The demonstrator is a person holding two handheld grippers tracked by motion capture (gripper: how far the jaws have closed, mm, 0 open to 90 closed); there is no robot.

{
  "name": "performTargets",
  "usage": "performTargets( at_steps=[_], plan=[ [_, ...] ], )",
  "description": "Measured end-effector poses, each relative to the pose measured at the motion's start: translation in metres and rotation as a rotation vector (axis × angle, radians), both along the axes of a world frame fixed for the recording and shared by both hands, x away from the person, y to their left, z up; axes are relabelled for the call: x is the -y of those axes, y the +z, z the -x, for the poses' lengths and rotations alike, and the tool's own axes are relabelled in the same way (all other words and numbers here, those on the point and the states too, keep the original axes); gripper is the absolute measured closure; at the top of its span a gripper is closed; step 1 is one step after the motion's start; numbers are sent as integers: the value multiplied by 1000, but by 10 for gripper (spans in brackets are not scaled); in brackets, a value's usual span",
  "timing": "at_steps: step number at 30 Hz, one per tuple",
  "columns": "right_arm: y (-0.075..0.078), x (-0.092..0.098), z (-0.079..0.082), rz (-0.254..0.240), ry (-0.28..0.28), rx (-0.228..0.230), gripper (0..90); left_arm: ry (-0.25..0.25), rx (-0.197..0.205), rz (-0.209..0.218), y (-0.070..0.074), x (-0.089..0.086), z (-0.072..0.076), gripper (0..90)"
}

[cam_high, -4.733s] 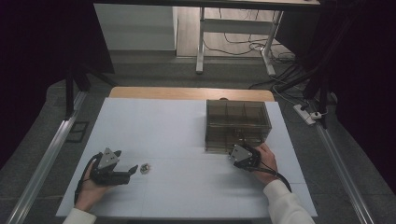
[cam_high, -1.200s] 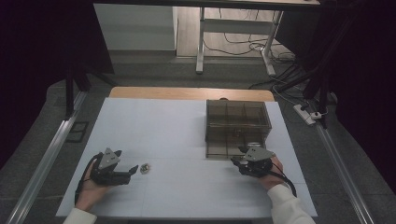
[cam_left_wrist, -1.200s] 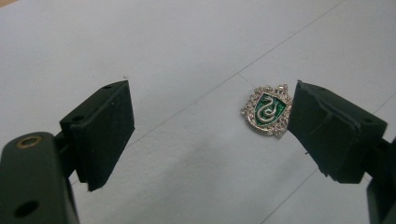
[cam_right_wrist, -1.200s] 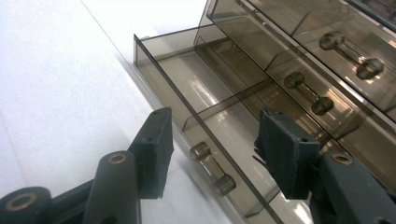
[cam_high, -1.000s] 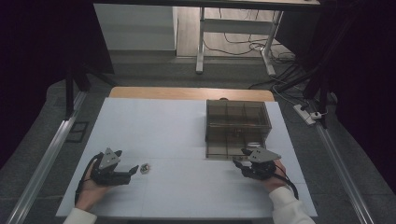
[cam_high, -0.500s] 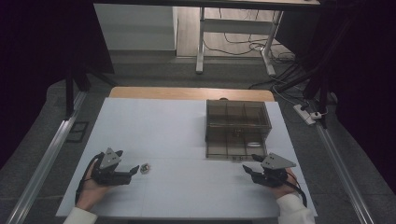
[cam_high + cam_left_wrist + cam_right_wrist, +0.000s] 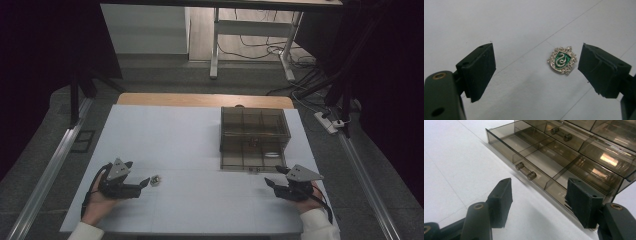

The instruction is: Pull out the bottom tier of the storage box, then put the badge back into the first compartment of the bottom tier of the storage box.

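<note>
Left gripper (image 7: 145, 182): jaws wide apart, holding nothing, resting low over the table at the person's left hand (image 7: 100, 200). In the left gripper view (image 7: 536, 70) the pads flank bare table; neither touches anything.

Badge (image 7: 562, 59): small shield-shaped metal pin, green enamel centre with a silver serpent, studded silver border. Lies flat on the table just ahead of the left gripper's tips, nearer one jaw and clear of both. Seen in the high view (image 7: 155, 180) just beyond the tips. No lettering readable.

Right gripper (image 7: 270, 182): jaws apart and just now widening further, nothing between them. In the right gripper view (image 7: 539, 202) the pads stand clear of the drawer front.

Drawer box (image 7: 254, 137): smoked transparent plastic, divided into compartments. Bottom drawer (image 7: 534, 157) pulled out toward the right gripper, with a small clear bar handle (image 7: 525, 170) just ahead of the tips; a second handle (image 7: 561, 134) sits on the drawer above.

Table (image 7: 180, 140): white sheet with faint seams over a wooden top. Beyond it: grey floor, metal desk legs (image 7: 215, 45), loose cables (image 7: 255, 47), a power strip (image 7: 327, 121), dark surroundings.
</note>
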State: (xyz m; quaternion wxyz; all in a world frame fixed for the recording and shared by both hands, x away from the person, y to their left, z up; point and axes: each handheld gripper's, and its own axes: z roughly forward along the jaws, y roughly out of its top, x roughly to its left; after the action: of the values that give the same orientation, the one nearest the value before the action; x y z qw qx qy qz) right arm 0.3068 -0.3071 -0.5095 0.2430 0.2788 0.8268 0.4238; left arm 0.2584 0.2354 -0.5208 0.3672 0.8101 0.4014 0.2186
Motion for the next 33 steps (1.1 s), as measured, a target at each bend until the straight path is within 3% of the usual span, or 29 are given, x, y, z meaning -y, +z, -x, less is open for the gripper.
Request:
performTargets(
  at_steps=[11,22,27,33],
  plan=[
    [0,-1,0,7,3,-2,378,-2,-1,3,1,1,1,137],
    [0,0,-1,0,0,-2,377,-16,-11,-23,6,5,-1,134],
    [1,0,0,4,2,0,377,-45,-5,-47,11,12,-2,133],
    [0,1,-1,-1,-5,-3,377,-58,-30,-65,12,15,-12,130]
  ],
)
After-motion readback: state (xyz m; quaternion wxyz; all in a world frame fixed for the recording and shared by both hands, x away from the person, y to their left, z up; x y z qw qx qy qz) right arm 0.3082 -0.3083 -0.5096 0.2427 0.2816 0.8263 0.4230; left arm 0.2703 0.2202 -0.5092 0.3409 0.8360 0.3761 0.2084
